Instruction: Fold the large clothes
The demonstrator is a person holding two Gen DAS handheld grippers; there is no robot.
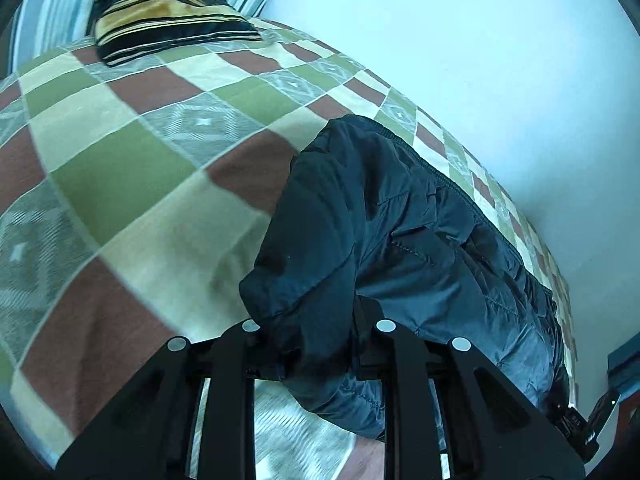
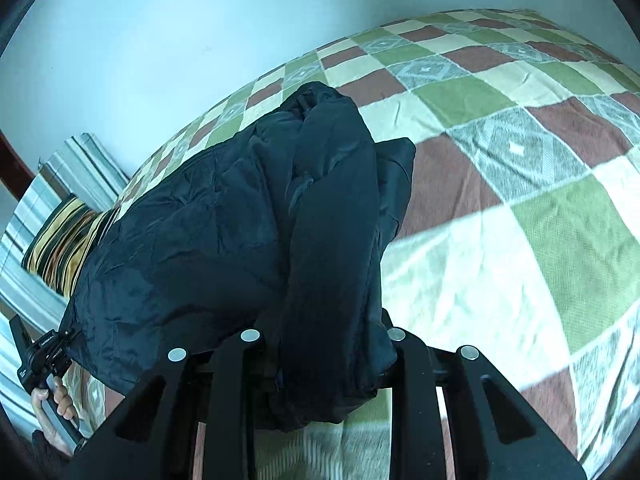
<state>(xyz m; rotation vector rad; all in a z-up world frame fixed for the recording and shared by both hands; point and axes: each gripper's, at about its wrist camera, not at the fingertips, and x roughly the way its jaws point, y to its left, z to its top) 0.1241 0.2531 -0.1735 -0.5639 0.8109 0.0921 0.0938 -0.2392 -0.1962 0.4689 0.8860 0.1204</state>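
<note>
step: both grippers lifting the dark navy puffy quilted jacket [image 1: 384, 232] mid-fold
left gripper [image 1: 316, 344]: clamped on jacket
right gripper [image 2: 324, 356]: same
next: probably lay it forward onto the checkered green-brown bedspread [image 1: 120, 168]

My jacket [image 1: 400, 240] lies on the bed [image 1: 120, 160] along the wall [image 1: 480, 60]; a pillow [image 1: 168, 8] sits far left.

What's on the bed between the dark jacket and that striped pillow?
In the left wrist view, only bare checkered bedspread lies between the jacket and the striped pillow.
</note>
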